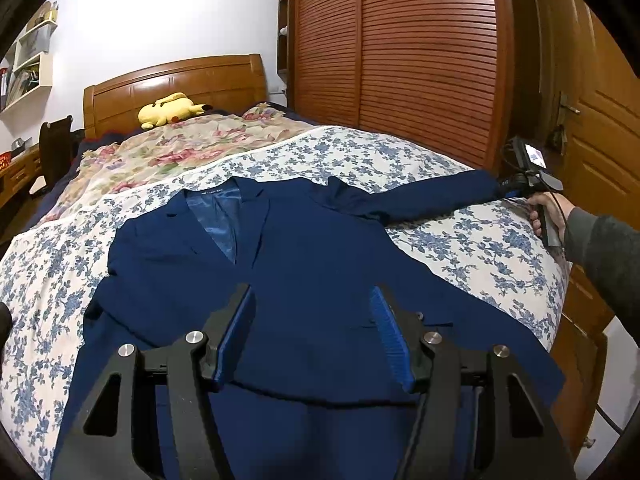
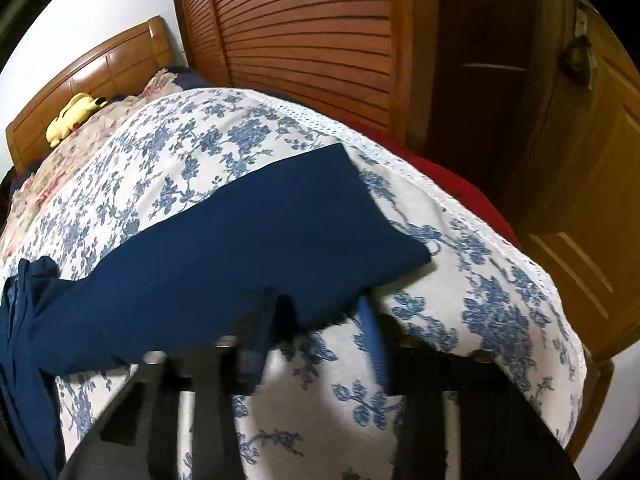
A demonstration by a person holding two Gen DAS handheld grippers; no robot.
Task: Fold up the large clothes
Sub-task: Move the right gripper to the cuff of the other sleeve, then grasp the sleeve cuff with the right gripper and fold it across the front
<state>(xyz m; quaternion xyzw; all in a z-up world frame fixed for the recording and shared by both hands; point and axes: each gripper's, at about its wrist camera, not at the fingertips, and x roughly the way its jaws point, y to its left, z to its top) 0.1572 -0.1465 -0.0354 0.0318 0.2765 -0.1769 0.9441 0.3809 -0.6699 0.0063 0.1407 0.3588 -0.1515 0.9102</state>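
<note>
A navy blue jacket (image 1: 304, 264) lies face up and spread out on the blue-flowered bedsheet (image 1: 480, 248), lapels toward the headboard. My left gripper (image 1: 312, 308) hovers over its lower front, jaws open with nothing between them. One sleeve (image 1: 432, 196) stretches straight out toward the bed's right edge. There my right gripper (image 1: 508, 184), held by a hand (image 1: 548, 208), meets the cuff. In the right wrist view the sleeve (image 2: 224, 240) runs in from the left, and its lower edge sits bunched between the blurred fingers of the right gripper (image 2: 320, 312), which is shut on it.
A yellow plush toy (image 1: 168, 110) rests by the wooden headboard (image 1: 180, 80) on a pink-flowered quilt. A slatted wooden wardrobe (image 1: 400, 60) and a door (image 1: 600, 140) stand close along the bed's right side. Red bedding (image 2: 452, 184) shows under the sheet's edge.
</note>
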